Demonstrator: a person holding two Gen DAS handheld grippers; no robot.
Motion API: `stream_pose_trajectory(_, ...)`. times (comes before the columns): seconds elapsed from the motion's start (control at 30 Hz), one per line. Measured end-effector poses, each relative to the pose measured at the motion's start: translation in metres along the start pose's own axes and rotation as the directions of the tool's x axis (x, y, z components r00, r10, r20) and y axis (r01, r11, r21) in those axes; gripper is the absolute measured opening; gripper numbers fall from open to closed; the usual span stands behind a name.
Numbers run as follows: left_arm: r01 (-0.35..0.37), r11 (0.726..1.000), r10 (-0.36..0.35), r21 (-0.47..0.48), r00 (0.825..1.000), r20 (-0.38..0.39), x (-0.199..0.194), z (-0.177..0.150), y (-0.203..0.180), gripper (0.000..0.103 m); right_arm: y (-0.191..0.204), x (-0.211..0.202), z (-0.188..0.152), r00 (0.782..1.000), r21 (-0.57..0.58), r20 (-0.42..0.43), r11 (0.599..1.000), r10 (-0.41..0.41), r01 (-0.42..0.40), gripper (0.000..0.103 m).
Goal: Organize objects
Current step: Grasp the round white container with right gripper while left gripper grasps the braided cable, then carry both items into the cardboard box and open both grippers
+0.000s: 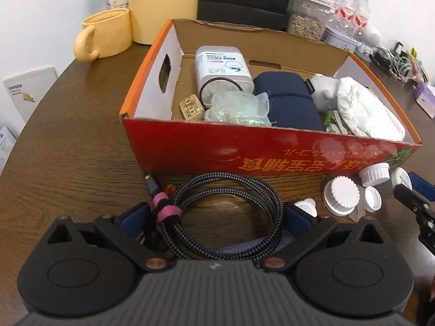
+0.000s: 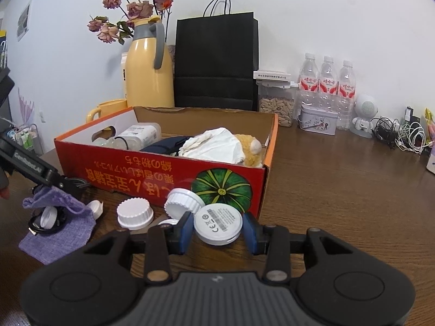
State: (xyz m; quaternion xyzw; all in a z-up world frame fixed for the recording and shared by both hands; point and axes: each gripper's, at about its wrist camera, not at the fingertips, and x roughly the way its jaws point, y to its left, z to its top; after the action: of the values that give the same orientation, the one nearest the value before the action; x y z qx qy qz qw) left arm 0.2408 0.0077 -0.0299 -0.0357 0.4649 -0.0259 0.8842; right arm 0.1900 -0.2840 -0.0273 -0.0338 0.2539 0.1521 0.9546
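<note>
Cluttered brown wooden table (image 2: 339, 190), white wall (image 2: 326, 13)

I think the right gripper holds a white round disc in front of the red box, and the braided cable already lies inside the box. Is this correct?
Not quite. The braided cable is not inside the red box; it lies coiled on the table in front of it, between the left gripper's open fingers, as the left wrist view shows. The right gripper does hold the white round disc.

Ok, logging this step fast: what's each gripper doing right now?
Left gripper: open, jaws wide either side of the coiled cable, not gripping it.
Right gripper: shut on the white round puck.
</note>
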Motion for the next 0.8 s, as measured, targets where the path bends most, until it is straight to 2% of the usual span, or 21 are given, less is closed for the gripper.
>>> stream_pose_trajectory(0.2, -0.043, 0.999, 0.043, -0.001, 0.998, 0.048, 0.001, -0.012, -0.005, 0.103, -0.001, -0.001, 0.0, 1.0, 0.003, 0.006, 1.0, 0.003, -0.003, 0.038)
stream_pose_trajectory(0.4, -0.018, 1.0, 0.02, -0.019, 0.995, 0.1, -0.008, -0.019, -0.003, 0.095, -0.002, -0.001, 0.0, 1.0, 0.01, 0.008, 1.0, 0.001, -0.002, 0.038)
stream_pose_trajectory(0.8, -0.014, 1.0, 0.015, -0.007, 0.977, 0.212, -0.045, -0.032, 0.0, 0.094, -0.002, -0.003, -0.001, 1.0, 0.014, 0.02, 1.0, -0.009, 0.008, 0.038)
